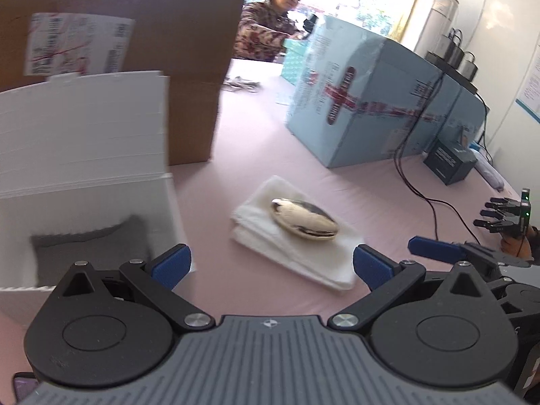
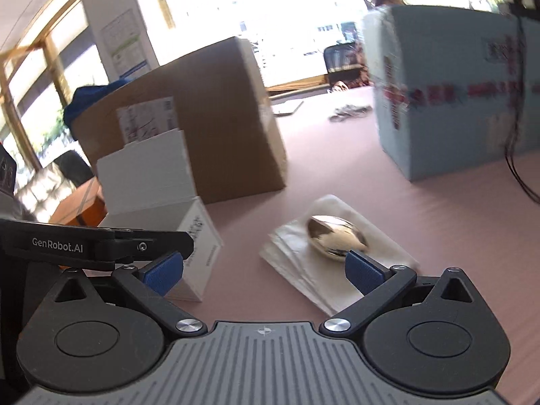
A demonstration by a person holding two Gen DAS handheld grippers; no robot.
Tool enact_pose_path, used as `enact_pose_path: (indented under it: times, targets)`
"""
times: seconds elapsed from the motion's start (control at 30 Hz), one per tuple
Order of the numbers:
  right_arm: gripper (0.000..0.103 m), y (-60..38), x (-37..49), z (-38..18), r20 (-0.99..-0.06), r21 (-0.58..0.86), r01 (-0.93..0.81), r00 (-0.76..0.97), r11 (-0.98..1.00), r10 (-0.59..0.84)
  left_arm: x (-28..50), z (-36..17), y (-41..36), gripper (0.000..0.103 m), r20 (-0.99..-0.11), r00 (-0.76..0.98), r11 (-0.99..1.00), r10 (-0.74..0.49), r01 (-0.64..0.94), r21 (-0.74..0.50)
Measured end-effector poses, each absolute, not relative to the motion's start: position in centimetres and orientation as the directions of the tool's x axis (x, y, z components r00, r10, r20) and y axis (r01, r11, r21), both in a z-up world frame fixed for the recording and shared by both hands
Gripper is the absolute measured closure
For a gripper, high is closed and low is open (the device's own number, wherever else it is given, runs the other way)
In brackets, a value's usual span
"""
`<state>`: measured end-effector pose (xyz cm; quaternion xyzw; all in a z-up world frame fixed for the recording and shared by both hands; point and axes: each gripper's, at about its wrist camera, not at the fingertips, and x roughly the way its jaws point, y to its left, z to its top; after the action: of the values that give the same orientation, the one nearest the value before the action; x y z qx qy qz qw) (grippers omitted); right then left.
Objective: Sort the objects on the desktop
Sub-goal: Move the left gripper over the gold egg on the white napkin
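While the left gripper (image 1: 271,265) hung low over the pink bench (image 1: 364,182), its blue pads stood wide apart with nothing between them. In its view a shiny gold pebble (image 1: 303,217) lay on a folded white cloth (image 1: 293,253), mid-bench and just ahead of the pads. A white box (image 1: 84,175), open at the top with a grey lining inside, sat just left of the cloth, toward the bench's left edge. A brown carton (image 1: 189,64) stood behind the box, and a pale blue carton (image 1: 381,101) farther back on the right. The right gripper's blue tip showed near the right edge.

In the right wrist view the right gripper (image 2: 263,270) was likewise spread wide and empty. The pebble (image 2: 335,238) rested on the cloth (image 2: 317,276) just beyond its right pad; whether they touched could not be told. The box (image 2: 152,182) stood to the left, the left gripper (image 2: 101,241) reaching in front of it.
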<state>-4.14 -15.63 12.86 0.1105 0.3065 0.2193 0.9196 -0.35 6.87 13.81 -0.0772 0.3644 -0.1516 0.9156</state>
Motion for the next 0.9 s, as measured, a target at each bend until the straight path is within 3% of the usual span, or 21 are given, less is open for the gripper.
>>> enact_pose_path:
  times: [0.2,0.37,0.57,0.77,0.9]
  targets:
    - [0.0,-20.7,-2.8,11.9,-0.511,0.467,-0.206,0.731,0.86,0.453,2.7,13.9,2.3,0.0,-0.634,0.672,0.923,-0.384,0.255,-0.289]
    - [0.0,-22.2,-0.2,10.9,-0.469,0.649,-0.139,0.701,0.748,0.537,5.8,13.0,1.3,0.0,-0.609,0.672,0.894,-0.421,0.196,-0.402]
    - [0.0,-22.0,2.1,7.2,-0.382,0.761,-0.1,0.729,0.641,0.567,9.0,9.7,1.3,0.0,-0.587,0.68,0.865,-0.439,0.142,-0.482]
    - [0.003,-22.4,3.6,4.8,-0.404,0.746,-0.097,0.72,0.659,0.564,11.9,5.9,1.8,0.0,-0.643,0.661,0.891,-0.387,0.089,-0.446]
    - [0.016,-21.5,3.8,4.3,-0.412,0.685,-0.128,0.744,0.717,0.526,12.8,4.3,2.5,0.0,-0.636,0.658,0.872,-0.403,0.066,-0.485]
